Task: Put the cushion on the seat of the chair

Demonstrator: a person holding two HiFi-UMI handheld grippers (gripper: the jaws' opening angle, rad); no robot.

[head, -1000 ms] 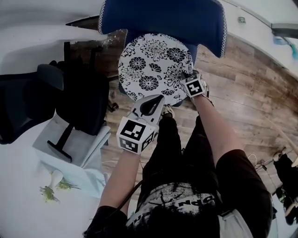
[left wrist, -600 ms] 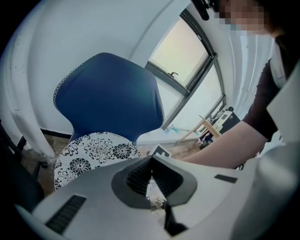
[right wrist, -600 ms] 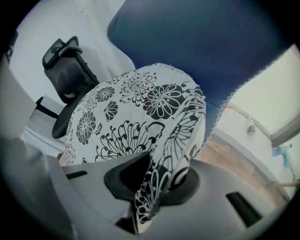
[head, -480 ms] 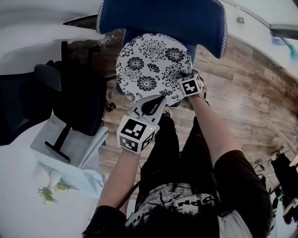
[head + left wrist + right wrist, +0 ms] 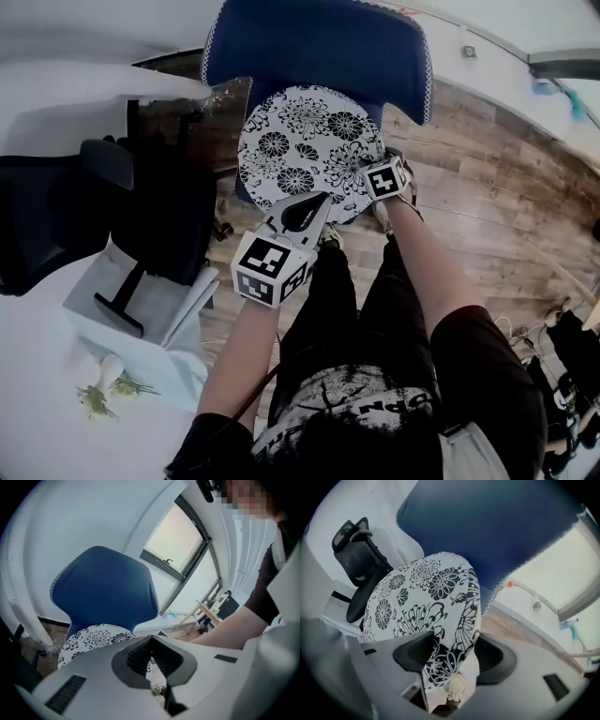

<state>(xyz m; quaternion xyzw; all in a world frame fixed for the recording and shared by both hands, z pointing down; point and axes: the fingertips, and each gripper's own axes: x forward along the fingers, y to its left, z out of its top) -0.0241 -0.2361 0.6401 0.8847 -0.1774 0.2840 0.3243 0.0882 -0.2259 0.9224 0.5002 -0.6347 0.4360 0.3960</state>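
Cushion [image 5: 305, 150] rests on the chair [image 5: 319, 47]; left gripper [image 5: 151, 641] pinches its edge, right gripper's [image 5: 452, 656] jaws have just opened around its rim, so lifting away could drag it off.

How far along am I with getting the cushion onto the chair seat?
Done: the floral cushion appears to lie on the seat of the blue chair. In hand: the right hand-held gripper has just been opening its jaws, which stand wide with the cushion's edge between them. The left hand-held gripper is shut and empty at the near edge. Left: draw both clear.
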